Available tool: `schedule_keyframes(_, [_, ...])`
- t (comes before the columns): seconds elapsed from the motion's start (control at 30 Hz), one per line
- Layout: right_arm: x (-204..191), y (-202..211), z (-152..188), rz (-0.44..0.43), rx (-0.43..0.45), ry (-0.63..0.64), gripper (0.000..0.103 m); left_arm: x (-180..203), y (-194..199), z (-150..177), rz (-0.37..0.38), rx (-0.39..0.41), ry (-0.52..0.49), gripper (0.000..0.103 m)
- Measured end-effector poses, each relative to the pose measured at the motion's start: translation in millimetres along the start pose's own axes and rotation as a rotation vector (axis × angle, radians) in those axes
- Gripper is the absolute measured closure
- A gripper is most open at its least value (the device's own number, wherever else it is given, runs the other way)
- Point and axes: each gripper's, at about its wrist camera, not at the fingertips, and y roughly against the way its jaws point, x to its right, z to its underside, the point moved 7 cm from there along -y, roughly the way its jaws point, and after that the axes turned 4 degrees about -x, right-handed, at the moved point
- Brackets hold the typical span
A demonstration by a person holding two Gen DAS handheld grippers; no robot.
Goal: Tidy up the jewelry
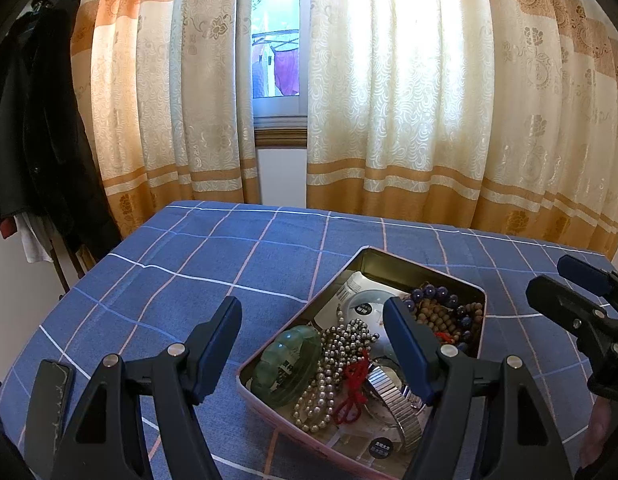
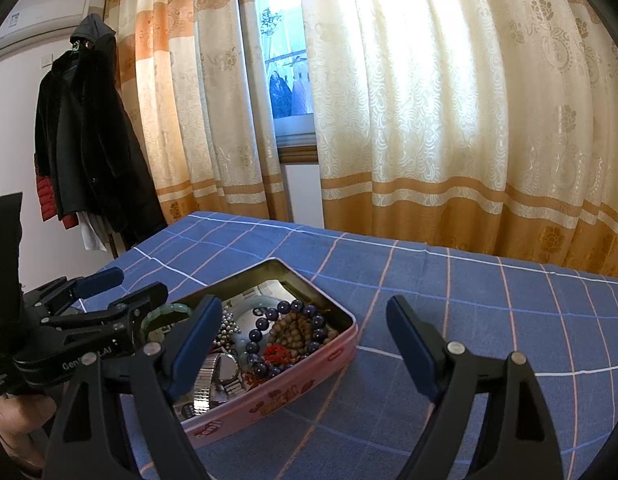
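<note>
Both grippers hang spread wide with nothing between their blue pads. Through the left wrist camera I see my left gripper [image 1: 313,344] poised above the near left part of a pink tin [image 1: 425,270], its right finger overlapping the contents from this angle; whether it touches them I cannot tell. My right gripper [image 2: 305,344] is over bare cloth, just right of the tin [image 2: 309,376].

That tin is a shallow rounded rectangle, lid off, resting on a worktop covered in blue checked cloth [image 1: 213,256]. In the left view its long axis runs from about 7 o'clock near me to 1 o'clock toward the curtains [image 1: 409,100]. In the right view it sits at 9 o'clock from the gripper, tilted the same way.

Inside, jewelry lies heaped together. A green bangle [image 1: 287,364] sits at the near left end. Beside it, toward 3 o'clock, silvery beads [image 1: 333,364] trail lengthwise down the tin with a red cord [image 1: 353,384] over them. A metal-banded watch [image 1: 393,396] lies near the front. Dark blue beads [image 1: 433,294] and brown wooden beads [image 1: 439,316] fill the far right corner.

A dark phone [image 1: 49,400] lies on the cloth at 8 o'clock. Dark coats [image 2: 89,140] hang at 10 o'clock.
</note>
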Motion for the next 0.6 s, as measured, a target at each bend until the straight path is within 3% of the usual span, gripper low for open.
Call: schedule_keyframes(0.6, [1.1, -1.3, 2.8, 0.005, -0.004, 0.002, 0.016, -5.1, 2.1, -2.1, -0.020, 0.008, -0.010, 0.030])
